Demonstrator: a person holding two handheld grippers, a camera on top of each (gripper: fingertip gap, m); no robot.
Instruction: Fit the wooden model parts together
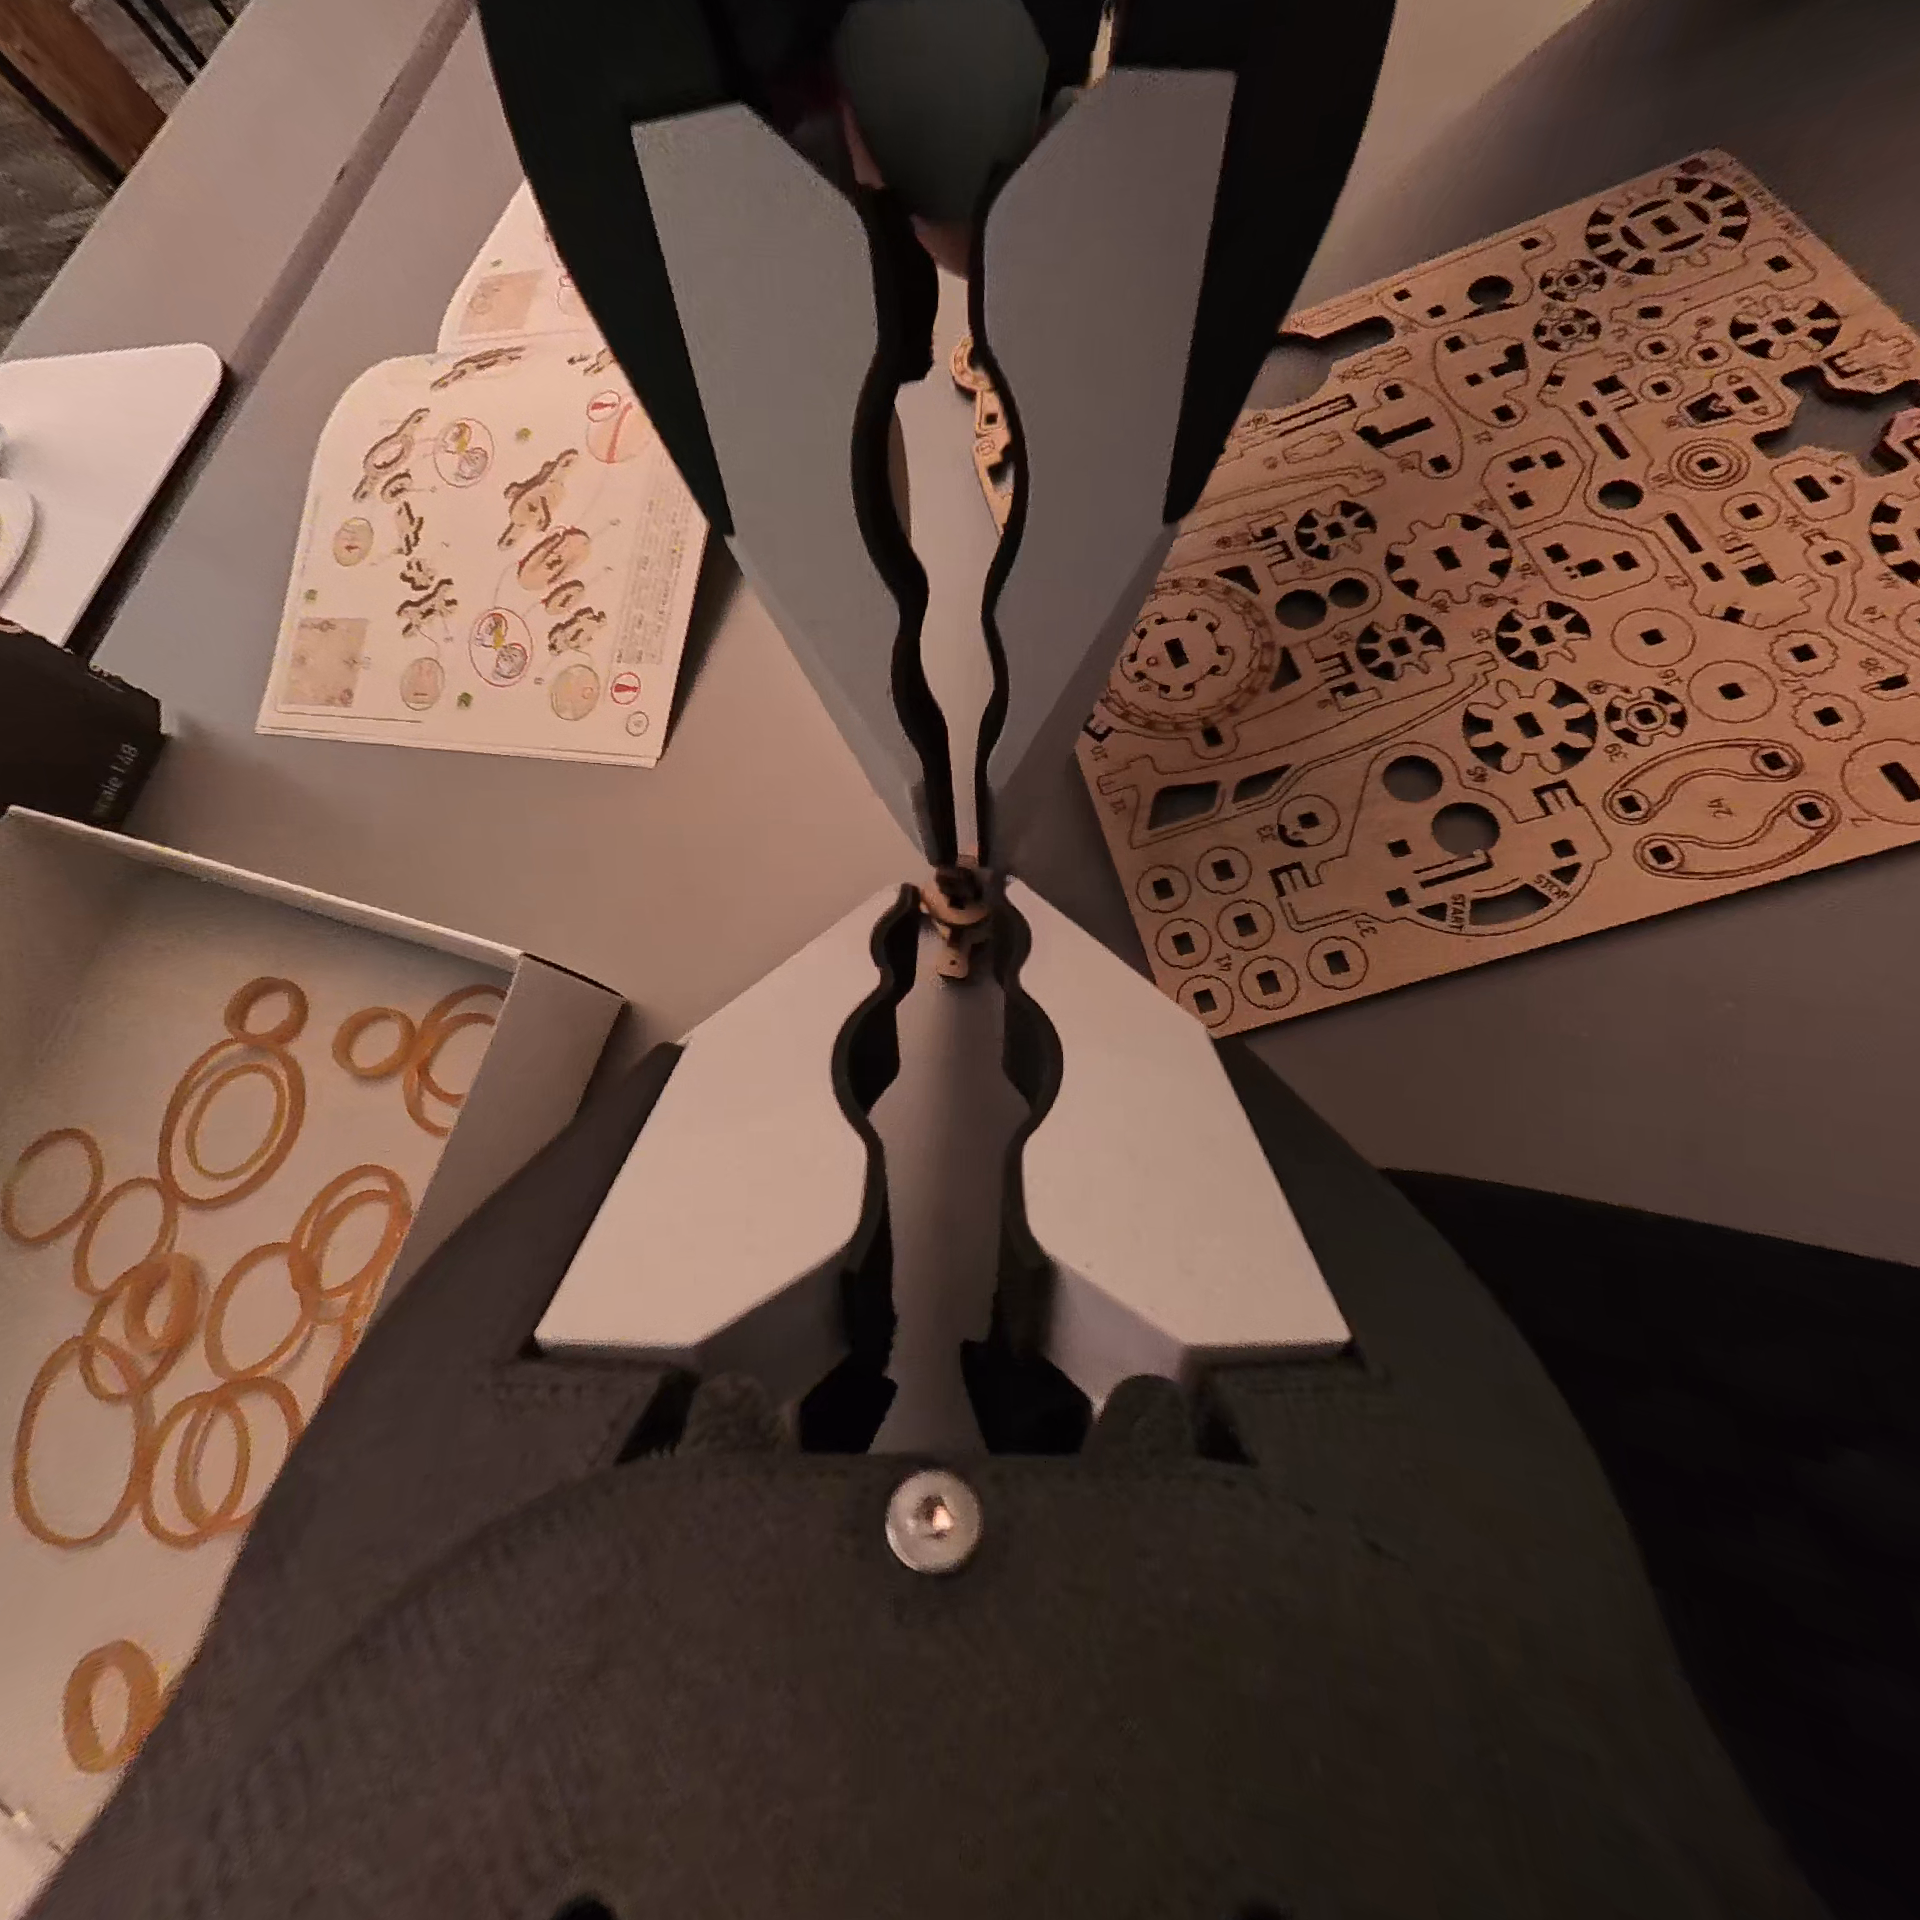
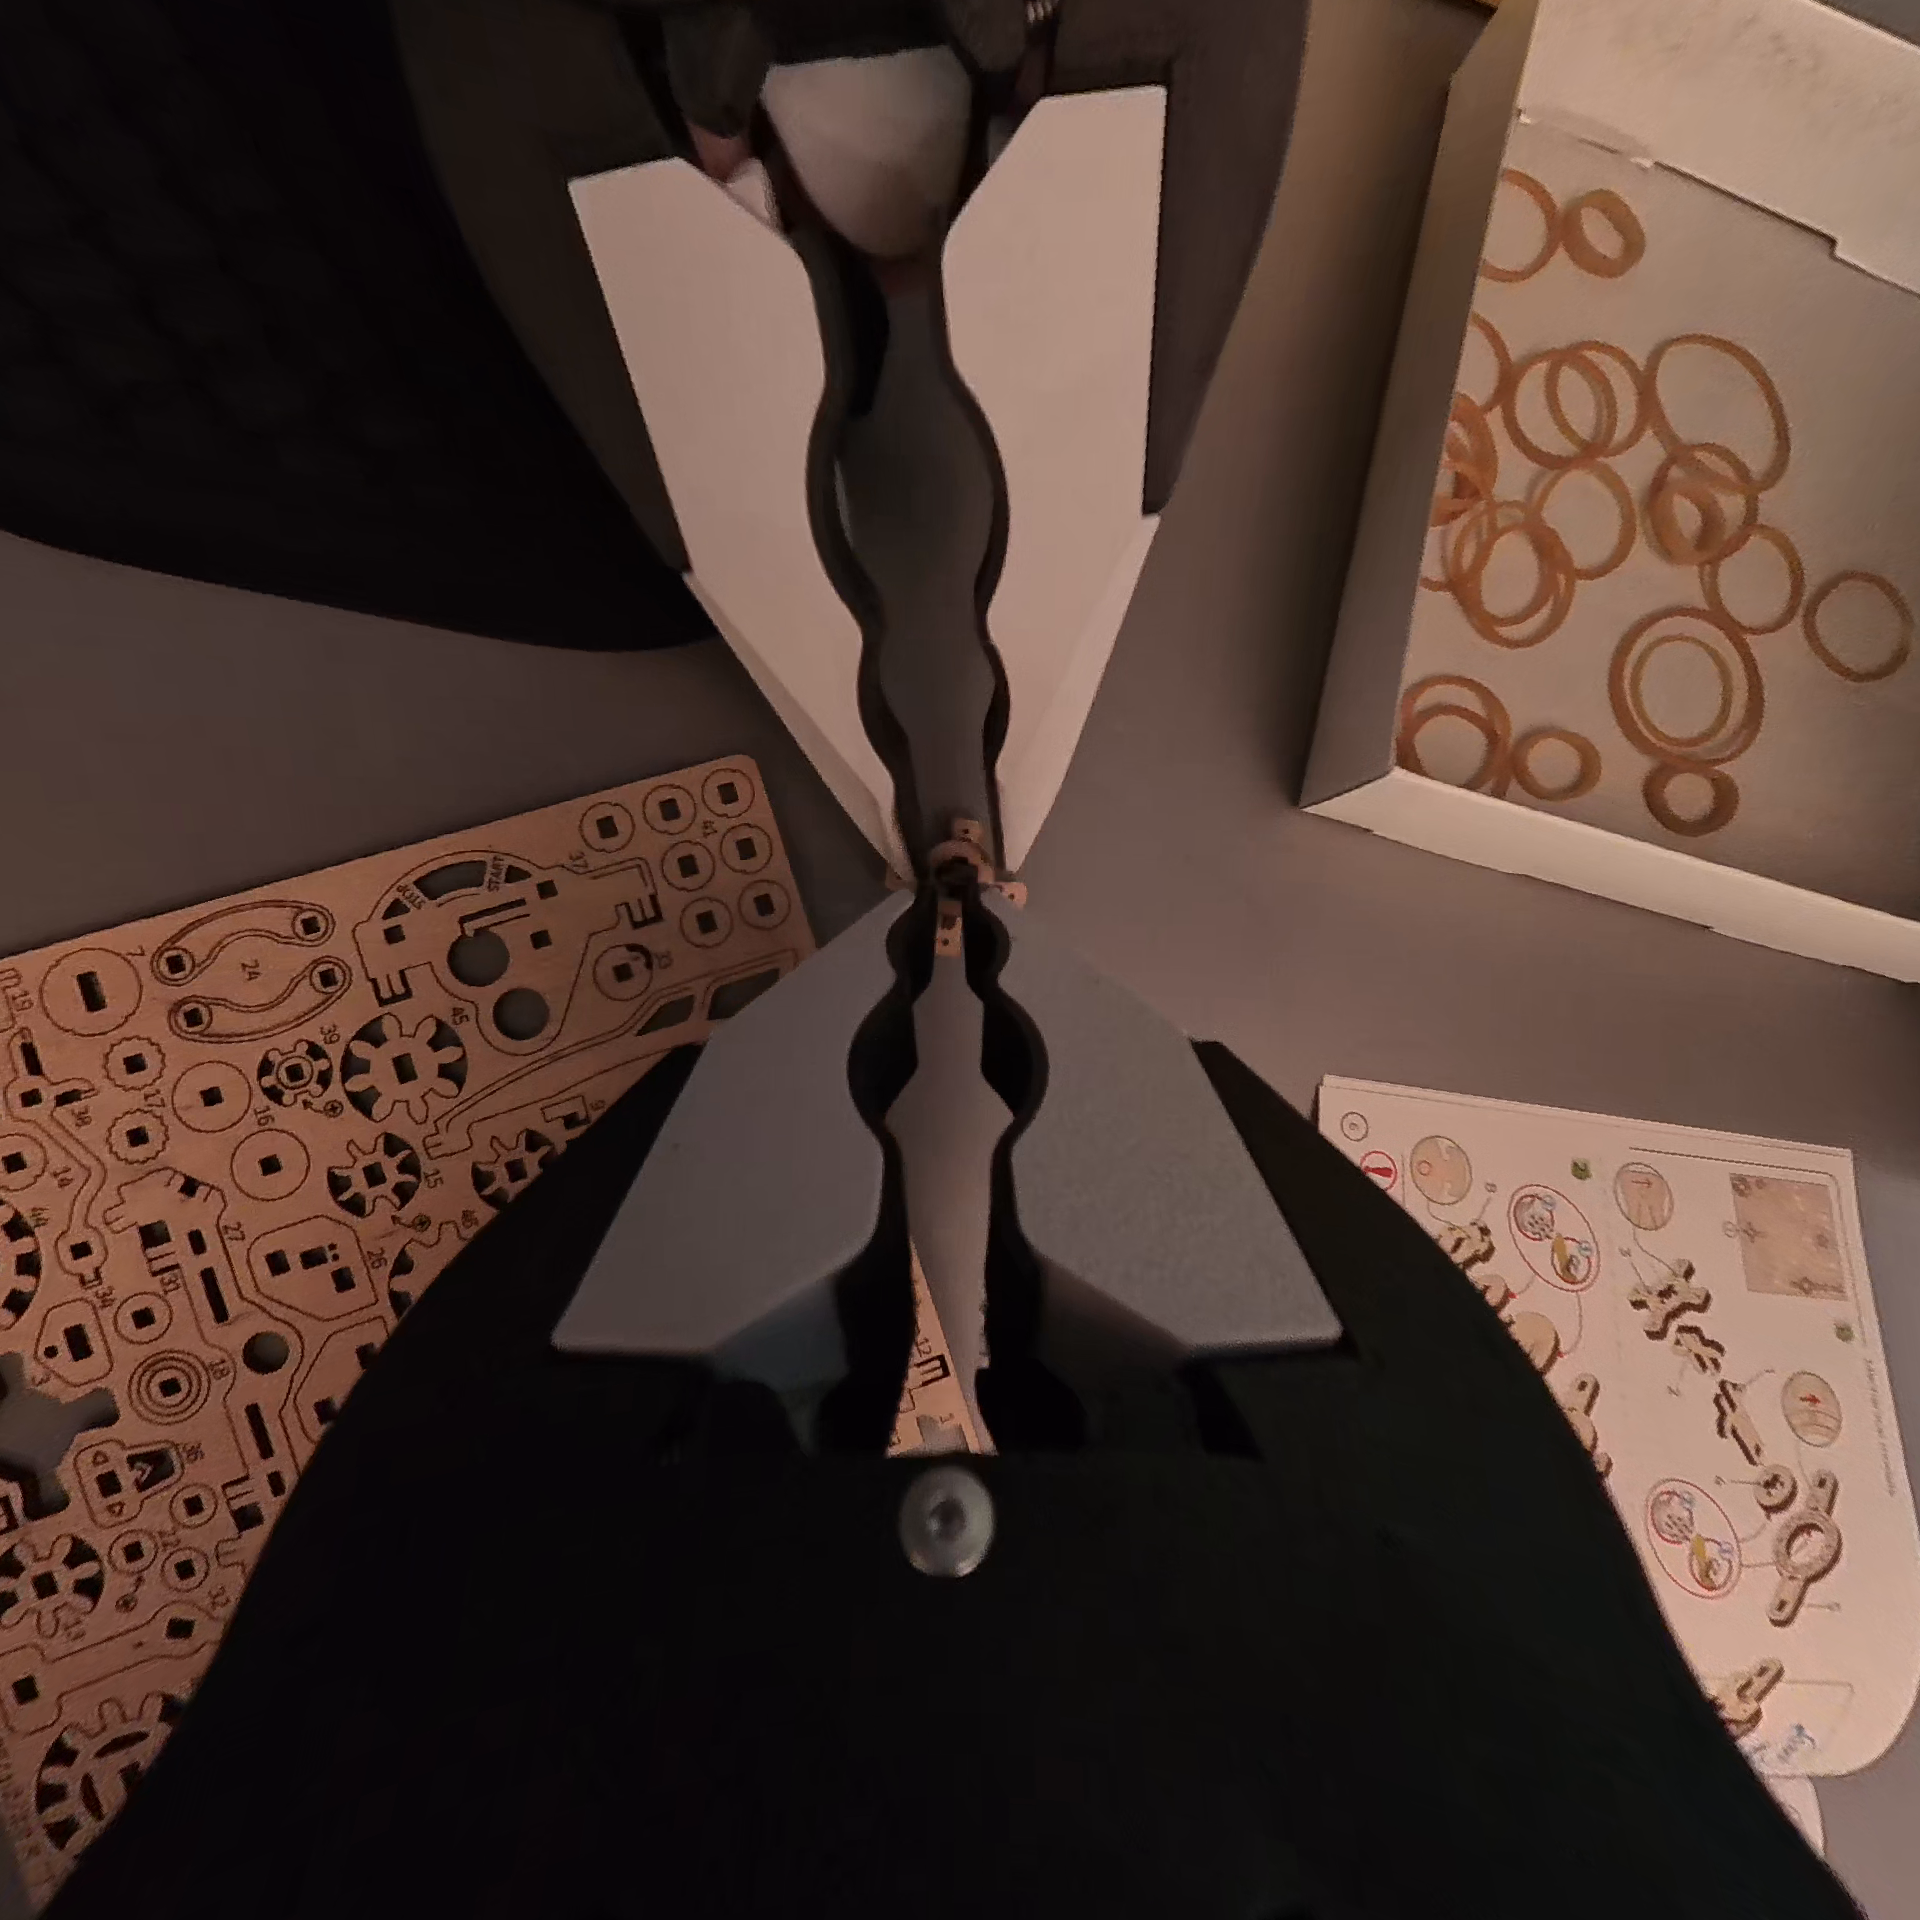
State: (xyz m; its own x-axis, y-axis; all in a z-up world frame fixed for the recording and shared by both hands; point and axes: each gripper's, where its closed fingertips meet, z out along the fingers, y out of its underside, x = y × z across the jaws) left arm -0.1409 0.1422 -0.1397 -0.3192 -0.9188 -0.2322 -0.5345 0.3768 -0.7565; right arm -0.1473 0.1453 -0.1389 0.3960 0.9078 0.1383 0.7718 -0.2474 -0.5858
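Both grippers meet tip to tip over a grey surface [image 1: 644,852], pinching one small wooden part [image 1: 958,914] between them at frame centre.

Left wrist view: the left gripper [image 1: 954,904] rises from the bottom edge, its fingers [image 1: 769,1122] drawn close at the tips and nipping the part. The right gripper [image 1: 961,842] comes down from the top edge, fingers likewise narrowed onto the same part. Which finger carries the load cannot be told; the piece is tiny and partly hidden. Only this view shows a loose wooden piece [image 1: 987,436] lying on the surface behind the right gripper, a white tray corner [image 1: 114,436] at the left edge, and a dark box [image 1: 73,727] below it.

Right wrist view: roles flip. The right gripper [image 2: 951,914] enters from the bottom, the left gripper [image 2: 951,831] from the top. Here the part [image 2: 961,883] shows small tabs sticking out to the right. A dark rounded mass fills the upper left, unidentifiable.

Shared by both views: the laser-cut sheet [image 1: 1507,665] [image 2: 260,1143], right of centre in the left view and lower left in the right view; the instruction leaflet [image 1: 478,561] [image 2: 1662,1403]; the white box [image 1: 540,997] [image 2: 1382,582] of rubber bands [image 1: 229,1122] [image 2: 1683,686].

Both grippers point steeply down at the surface, aligned on one axis.
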